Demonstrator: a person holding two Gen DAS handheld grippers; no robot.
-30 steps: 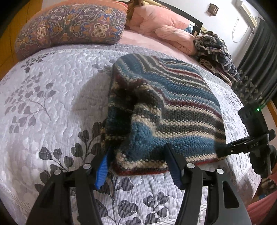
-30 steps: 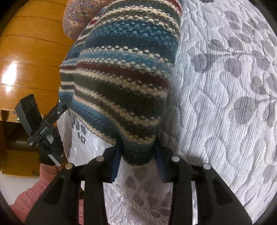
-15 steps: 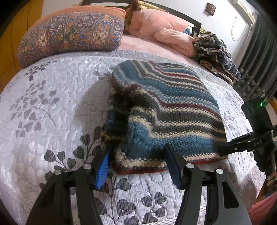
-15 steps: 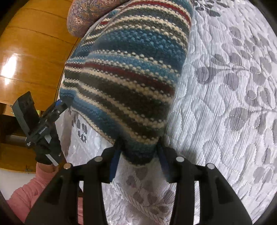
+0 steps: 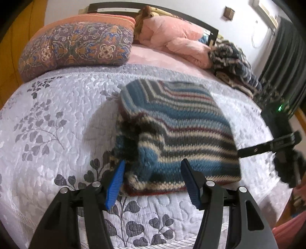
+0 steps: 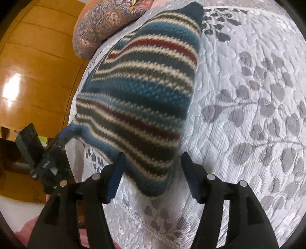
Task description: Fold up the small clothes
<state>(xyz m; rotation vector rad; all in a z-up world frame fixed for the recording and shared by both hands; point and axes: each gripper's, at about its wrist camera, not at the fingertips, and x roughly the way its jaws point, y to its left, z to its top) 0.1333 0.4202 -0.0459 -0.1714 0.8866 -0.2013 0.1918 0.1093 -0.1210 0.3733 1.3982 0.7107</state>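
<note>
Left claw: one, its two blue-padded fingers spread apart, nothing clamped; the near edge of the knit lies in the gap between them, and whether either pad touches the wool is hard to say through the blur.
Right claw: one, fingers likewise spread wide, gripping nothing; a corner of the knit sits between them on the cover.
Knit: one small striped woollen piece in blue, cream, grey and dark red, folded into a thick, roughly square bundle; it lies flat on the bed cover, toward the near edge, with a dark rumpled opening on its left side in the left view.
Each claw seen by the other: the right one shows at the right edge of the left view, with a green light on it; the left one shows at the left edge of the right view, its blue tip right at a corner of the knit.
Bed cover: one, pale lilac, quilted, printed with grey leaf sprays.
Pillows: one patterned bolster in orange, purple and blue at the head of the bed.
Bedding: one pink quilt bunched beside it.
Other clothes: one heap of striped knits at the far right of the bed, well apart from the folded piece.
Room: dark headboard, white wall, dark curtain on the right; a wood-panelled wall beside the bed.
Person: a pink sleeve low in the right view.
</note>
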